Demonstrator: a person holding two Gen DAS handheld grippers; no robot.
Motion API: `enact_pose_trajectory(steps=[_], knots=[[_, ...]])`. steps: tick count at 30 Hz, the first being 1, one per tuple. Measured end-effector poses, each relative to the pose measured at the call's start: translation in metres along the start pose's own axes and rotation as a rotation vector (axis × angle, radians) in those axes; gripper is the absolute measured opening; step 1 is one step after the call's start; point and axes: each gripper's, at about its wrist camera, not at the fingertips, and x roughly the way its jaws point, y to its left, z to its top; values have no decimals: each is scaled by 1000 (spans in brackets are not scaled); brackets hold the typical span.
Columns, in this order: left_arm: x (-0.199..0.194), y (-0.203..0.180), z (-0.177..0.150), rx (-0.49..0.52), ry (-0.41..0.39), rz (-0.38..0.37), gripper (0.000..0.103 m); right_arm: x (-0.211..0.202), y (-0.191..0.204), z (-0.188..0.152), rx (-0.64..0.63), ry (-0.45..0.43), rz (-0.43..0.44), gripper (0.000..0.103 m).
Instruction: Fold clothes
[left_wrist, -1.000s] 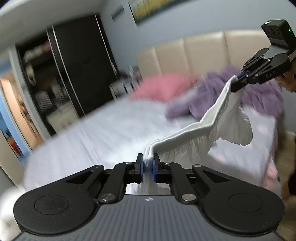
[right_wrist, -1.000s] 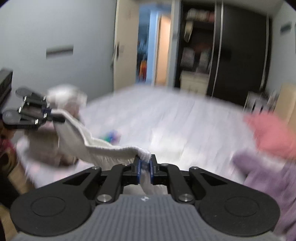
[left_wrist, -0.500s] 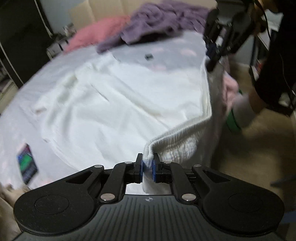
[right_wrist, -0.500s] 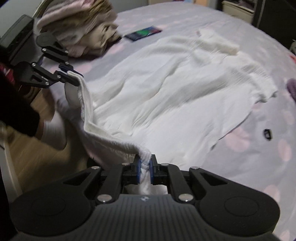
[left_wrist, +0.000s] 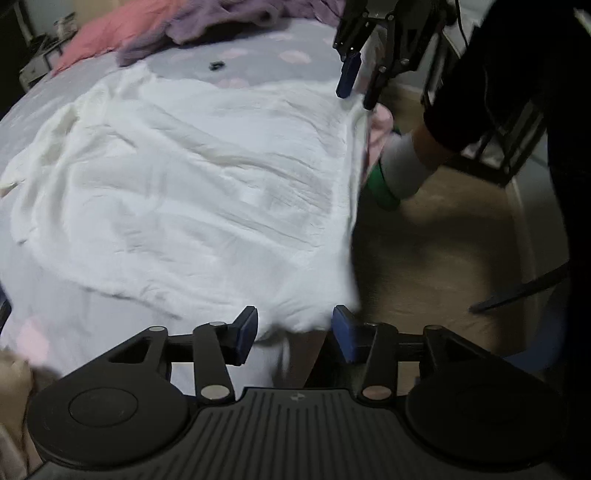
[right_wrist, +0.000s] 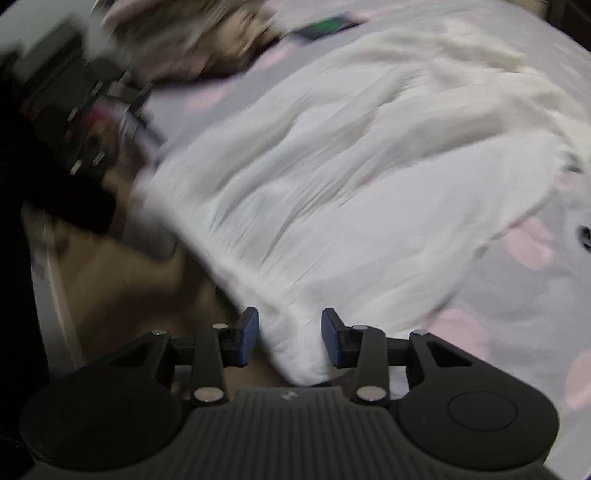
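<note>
— Bedding under the garment?
— Grey sheet with pink spots on the bed; the white garment lay spread flat across it.
— And the tongs?
— Left tongs and right tongs both gaped wide, gripping nothing, each at a hem corner by the bed's edge.

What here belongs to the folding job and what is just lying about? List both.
Part of the job:
- white garment, spread flat on the bed
- left gripper, open
- right gripper, open

Lying about:
- purple blanket
- pink pillow
- phone
- heap of clothes
- small black object
</note>
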Motion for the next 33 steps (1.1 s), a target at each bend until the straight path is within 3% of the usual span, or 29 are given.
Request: enact_pose_trajectory(steps=[5, 9, 15, 20, 28, 33], knots=[[-17, 32, -9, -190, -83, 138, 46, -30, -36, 2, 208, -148, -66, 45], [3, 61, -7, -406, -84, 149, 46, -25, -59, 0, 355, -159, -170, 45], [20, 86, 0, -653, -123, 75, 45, -8, -71, -4, 471, -158, -187, 46], [32, 93, 1, -678, -84, 96, 45, 7, -85, -7, 550, -151, -189, 46], [56, 97, 6, -749, -45, 28, 45, 34, -105, -17, 776, -112, -64, 46], [67, 97, 9, -755, -12, 26, 45, 44, -102, -16, 798, -97, -41, 45]])
